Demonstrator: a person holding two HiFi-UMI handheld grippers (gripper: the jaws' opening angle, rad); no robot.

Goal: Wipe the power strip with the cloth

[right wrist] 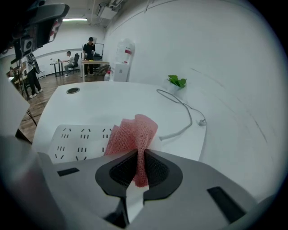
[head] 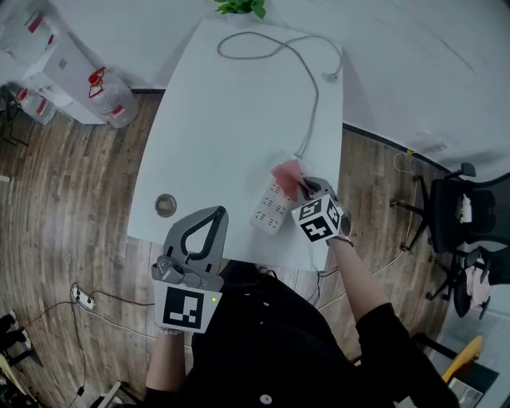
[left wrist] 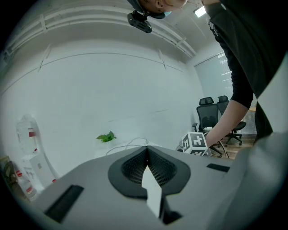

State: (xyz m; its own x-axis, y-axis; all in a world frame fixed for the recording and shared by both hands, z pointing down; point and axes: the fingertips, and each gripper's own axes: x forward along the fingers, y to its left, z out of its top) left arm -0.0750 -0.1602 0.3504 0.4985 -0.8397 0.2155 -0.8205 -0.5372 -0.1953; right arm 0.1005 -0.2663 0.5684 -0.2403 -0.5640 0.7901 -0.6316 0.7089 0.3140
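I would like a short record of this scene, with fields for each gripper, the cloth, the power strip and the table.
left gripper: shut, holds nothing, at the near edge of the table
right gripper: shut on the cloth
cloth: pink mesh, bunched, over the cable end of the power strip
power strip: white, flat on the table, sockets up, nothing plugged in
cable: runs to the far end and loops there
table: white, with a round grommet and a green plant
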